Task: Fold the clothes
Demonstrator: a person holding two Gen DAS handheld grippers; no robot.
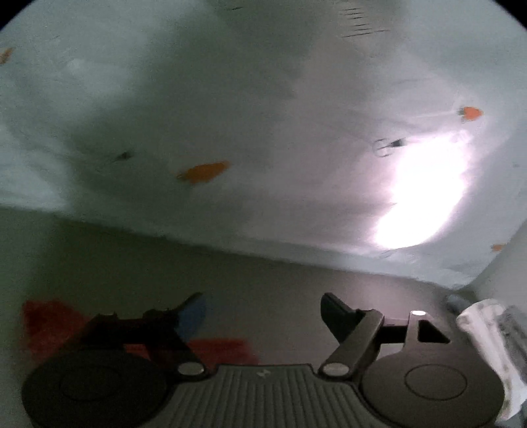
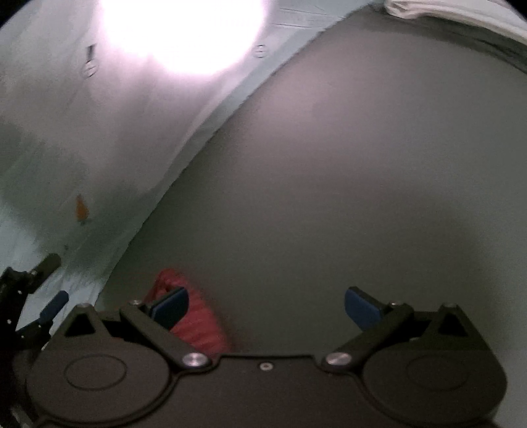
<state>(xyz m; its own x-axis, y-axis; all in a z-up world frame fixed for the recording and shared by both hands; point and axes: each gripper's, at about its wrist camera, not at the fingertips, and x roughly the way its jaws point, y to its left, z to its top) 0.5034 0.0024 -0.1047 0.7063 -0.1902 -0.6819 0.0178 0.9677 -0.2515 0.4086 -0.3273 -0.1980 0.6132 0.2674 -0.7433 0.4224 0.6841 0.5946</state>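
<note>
A red garment [image 1: 49,322] lies low at the left in the left wrist view, under and behind my left gripper [image 1: 263,309], which is open with nothing between its fingers. In the right wrist view the red garment [image 2: 194,326] shows as a bunched fold just behind the left blue pad [image 2: 171,306] of my right gripper [image 2: 266,304]. That gripper is open and empty over the grey table [image 2: 346,197]. The left gripper also shows at the far left edge of the right wrist view [image 2: 49,286].
A pale sheet with small orange marks [image 1: 204,171] covers the area beyond the table edge, with a bright glare patch [image 1: 425,194]. Folded white and grey cloth [image 1: 494,345] lies at the right; white cloth [image 2: 461,16] sits at the table's far corner.
</note>
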